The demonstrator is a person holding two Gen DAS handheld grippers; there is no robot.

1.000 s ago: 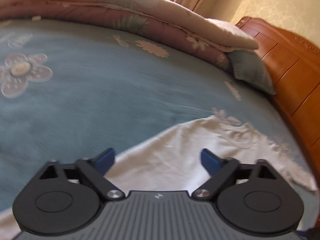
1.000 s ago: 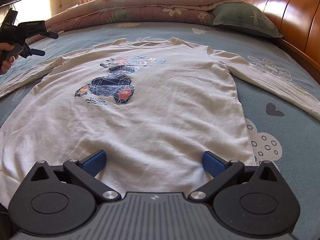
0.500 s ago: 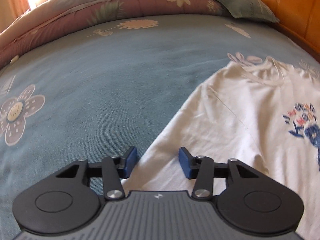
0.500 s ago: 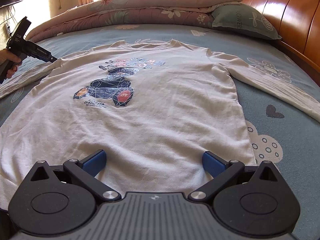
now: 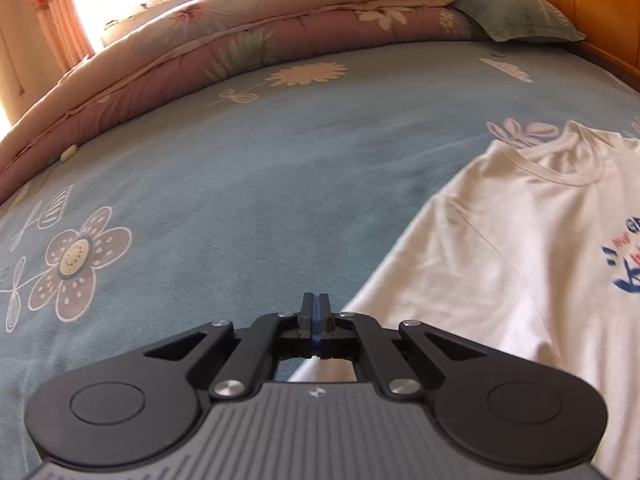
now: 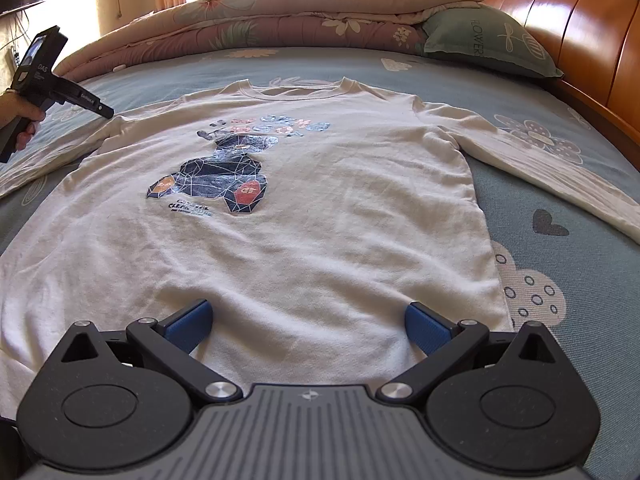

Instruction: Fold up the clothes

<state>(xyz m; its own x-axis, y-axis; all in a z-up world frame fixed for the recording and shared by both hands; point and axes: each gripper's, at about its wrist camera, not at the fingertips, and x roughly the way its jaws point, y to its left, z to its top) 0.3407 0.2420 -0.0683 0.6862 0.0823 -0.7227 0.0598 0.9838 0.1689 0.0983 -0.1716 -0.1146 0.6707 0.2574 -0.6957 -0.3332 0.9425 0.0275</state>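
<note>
A cream long-sleeved shirt (image 6: 340, 232) with a dark geometric print lies flat, front up, on the blue flowered bed sheet (image 6: 560, 184), both sleeves spread out. My left gripper (image 5: 316, 312) is shut, its pads pressed together right on the edge of the shirt's left sleeve (image 5: 400, 280) by the shoulder. In the right wrist view that left gripper (image 6: 105, 111) is held by a hand (image 6: 22, 120), its tip touching the shoulder. My right gripper (image 6: 308, 316) hangs open over the shirt's hem, with nothing between its blue pads.
A folded pink and cream quilt (image 6: 300, 12) lies along the far side of the bed. A green pillow (image 6: 488, 40) leans against the wooden headboard (image 6: 580, 32) on the right. Bare sheet (image 5: 220, 180) stretches to the left of the shirt.
My left gripper's jaws went from wide open to shut while it rolled and swung onto the sleeve edge near the shoulder. The right gripper stayed still and open.
</note>
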